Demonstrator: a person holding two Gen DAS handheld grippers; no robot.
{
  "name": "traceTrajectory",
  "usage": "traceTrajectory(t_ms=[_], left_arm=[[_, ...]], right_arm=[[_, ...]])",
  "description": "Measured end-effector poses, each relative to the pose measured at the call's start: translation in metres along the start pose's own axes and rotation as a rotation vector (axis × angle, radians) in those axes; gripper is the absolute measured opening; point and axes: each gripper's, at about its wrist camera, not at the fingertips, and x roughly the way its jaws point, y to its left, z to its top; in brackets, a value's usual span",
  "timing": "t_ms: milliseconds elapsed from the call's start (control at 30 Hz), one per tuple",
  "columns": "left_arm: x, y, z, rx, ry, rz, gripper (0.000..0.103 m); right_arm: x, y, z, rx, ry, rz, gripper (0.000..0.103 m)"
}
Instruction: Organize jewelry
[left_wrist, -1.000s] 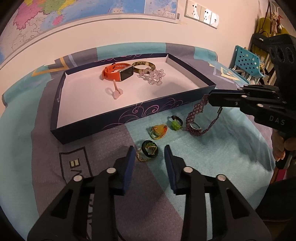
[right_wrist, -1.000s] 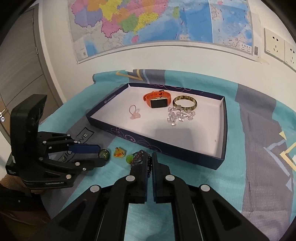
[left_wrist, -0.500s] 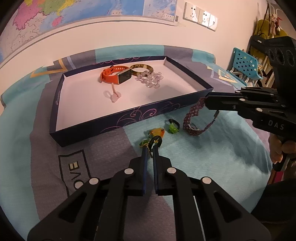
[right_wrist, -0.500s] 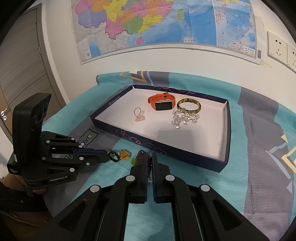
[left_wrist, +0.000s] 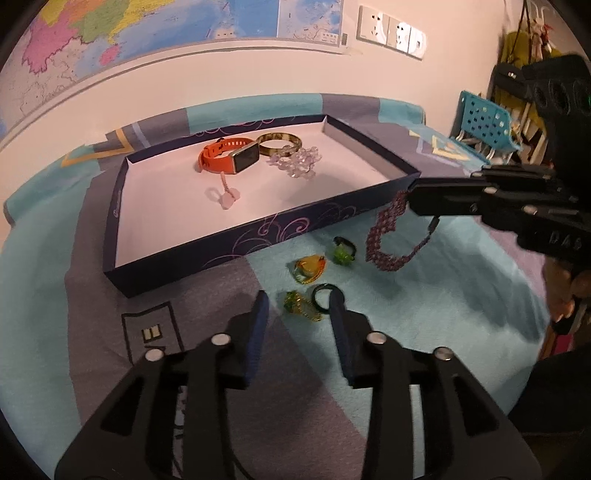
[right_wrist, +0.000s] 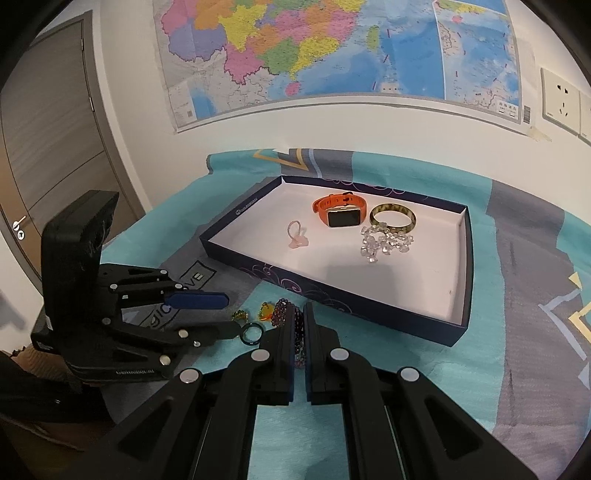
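the left wrist view alone shows the right gripper (left_wrist: 412, 201) clamped on the dangling purple bracelet (left_wrist: 388, 240), while the left gripper (left_wrist: 297, 306), jaws just opening, straddles the dark ring (left_wrist: 321, 295) untouched.

The left gripper (left_wrist: 298, 312) reaches up from the bottom centre of the left wrist view, tilted downward, its jaws parted after just opening, a ring (left_wrist: 323, 295) lying between the blue pads untouched. The right gripper (right_wrist: 300, 321) rises from the bottom centre of its own view, jaws pressed together on a purple beaded bracelet (right_wrist: 291, 321). At the right edge of the left view, a hand (left_wrist: 570, 291) grips its handle.
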Motion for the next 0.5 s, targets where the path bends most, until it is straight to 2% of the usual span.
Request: traceTrajectory(t_ms=[200, 267, 400, 500], left_arm=[[0.007, 0.009, -0.001, -0.041, 0.028, -0.002, 0.031], [0.007, 0.012, -0.001, -0.055, 0.027, -0.001, 0.025], [0.008, 0.020, -0.001, -0.091, 0.036, 0.033, 0.019], [0.006, 0.025, 0.001, -0.110, 0.029, 0.106, 0.019]], right_arm=[[-0.001, -0.001, -0.001, 0.007, 0.002, 0.004, 0.003], [-0.002, -0.001, -0.002, 0.012, 0.000, 0.006, 0.003], [-0.005, 0.000, -0.001, 0.019, -0.010, 0.019, 0.003], [-0.008, 0.001, -0.001, 0.019, -0.018, 0.025, 0.003]])
